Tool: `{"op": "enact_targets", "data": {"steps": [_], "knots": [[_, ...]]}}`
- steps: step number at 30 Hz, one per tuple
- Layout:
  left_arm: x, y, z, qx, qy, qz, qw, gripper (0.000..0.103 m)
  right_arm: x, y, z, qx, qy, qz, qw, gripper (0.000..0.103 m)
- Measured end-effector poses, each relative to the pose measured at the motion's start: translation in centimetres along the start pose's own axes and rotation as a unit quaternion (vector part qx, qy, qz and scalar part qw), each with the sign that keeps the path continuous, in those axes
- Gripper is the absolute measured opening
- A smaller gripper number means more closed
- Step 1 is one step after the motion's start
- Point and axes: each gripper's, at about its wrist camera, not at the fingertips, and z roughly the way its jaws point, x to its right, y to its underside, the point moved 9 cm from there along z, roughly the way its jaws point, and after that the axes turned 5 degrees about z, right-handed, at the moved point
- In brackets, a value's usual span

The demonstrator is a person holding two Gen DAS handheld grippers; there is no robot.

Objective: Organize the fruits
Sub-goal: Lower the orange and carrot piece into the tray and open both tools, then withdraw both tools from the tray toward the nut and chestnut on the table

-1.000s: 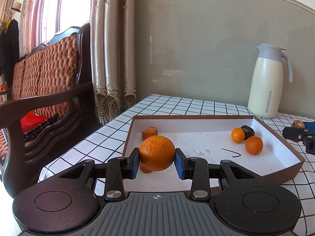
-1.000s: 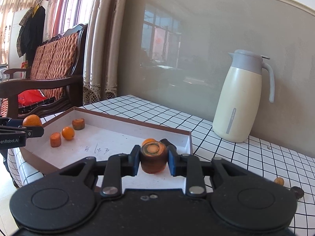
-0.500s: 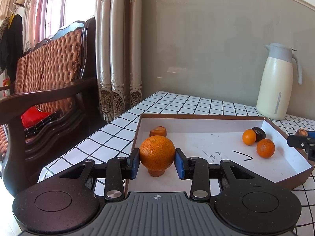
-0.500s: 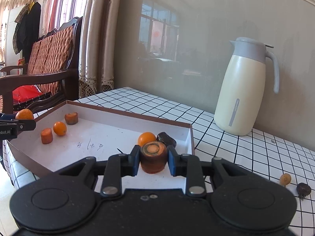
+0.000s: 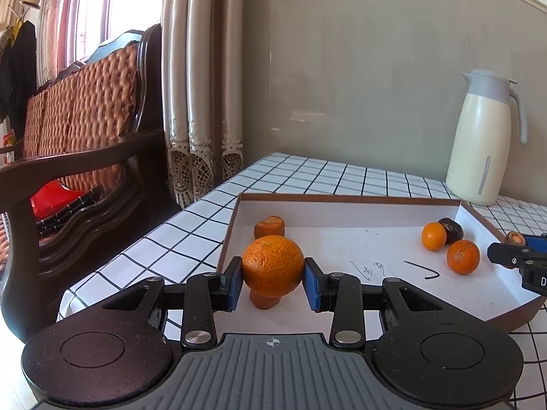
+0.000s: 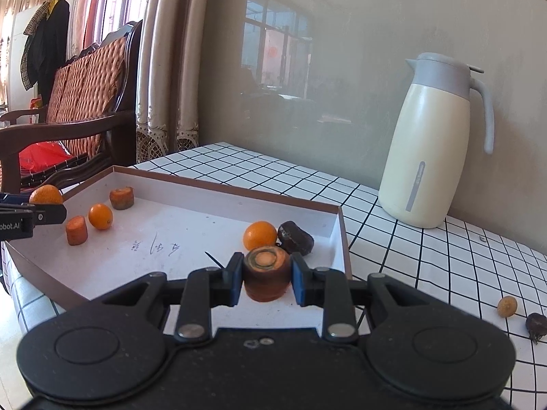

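Observation:
My left gripper (image 5: 272,282) is shut on a large orange (image 5: 272,264), held over the near left part of the shallow brown-rimmed tray (image 5: 342,199), just above a carrot piece (image 5: 263,300). In the right wrist view my right gripper (image 6: 266,278) is low over the tray's (image 6: 222,184) right end. Its jaws are opening around a carrot stub (image 6: 266,270) that stands between the pads, with thin gaps at each side. A small orange (image 6: 260,235) and a dark chestnut-like fruit (image 6: 295,237) lie just beyond it.
Further left in the tray lie another small orange (image 6: 100,216) and two carrot pieces (image 6: 76,230) (image 6: 121,198). On the checked tablecloth right of the tray lie a tiny orange fruit (image 6: 507,305) and a dark fruit (image 6: 536,323). A cream thermos jug (image 6: 434,143) stands by the wall. A wooden bench (image 5: 85,157) stands left.
My right gripper sank a little into the tray's right end with the carrot stub, and its pads have eased off it. The left gripper keeps holding the large orange in place.

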Motion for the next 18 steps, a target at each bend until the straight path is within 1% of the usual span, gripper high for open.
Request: {"op": "enact_targets", "data": {"steps": [1,2,3,4,5,6,10,15,18], "knots": [[0.1,0.0,0.0,0.000,-0.006,0.005,1.0000,0.038,0.1,-0.3,-0.1,0.014,0.016,-0.011,1.000,0.042],[0.0,-0.1,-0.3,0.008,-0.019,0.009,0.9997,0.049,0.3,-0.7,-0.6,0.044,0.038,-0.020,0.998,0.090],[-0.2,-0.5,-0.8,0.024,-0.034,0.009,0.9991,0.069,0.4,-1.2,-1.4,0.087,0.054,-0.026,0.994,0.097],[-0.7,-1.0,-1.7,0.053,-0.053,0.001,0.9972,0.102,0.2,-1.6,-1.7,0.099,0.053,-0.034,0.993,0.097],[-1.0,-1.4,-2.4,0.075,-0.061,-0.005,0.9953,0.103,0.0,-1.7,-1.5,0.094,0.046,-0.036,0.994,0.097],[-1.3,-1.7,-2.8,0.081,-0.064,-0.006,0.9947,0.103,0.0,-1.7,-1.4,0.090,0.044,-0.033,0.994,0.097],[-1.3,-1.4,-2.6,0.070,-0.058,-0.003,0.9958,0.103,-0.1,-1.4,-0.7,0.079,0.039,-0.029,0.996,0.097],[-0.9,-1.4,-2.6,0.069,-0.057,0.007,0.9960,0.103,0.6,-1.4,-0.9,0.075,0.029,0.006,0.997,0.097],[-0.7,-1.4,-2.6,0.068,-0.054,0.009,0.9962,0.103,0.6,-1.2,-1.0,0.069,0.025,0.012,0.997,0.097]]}}
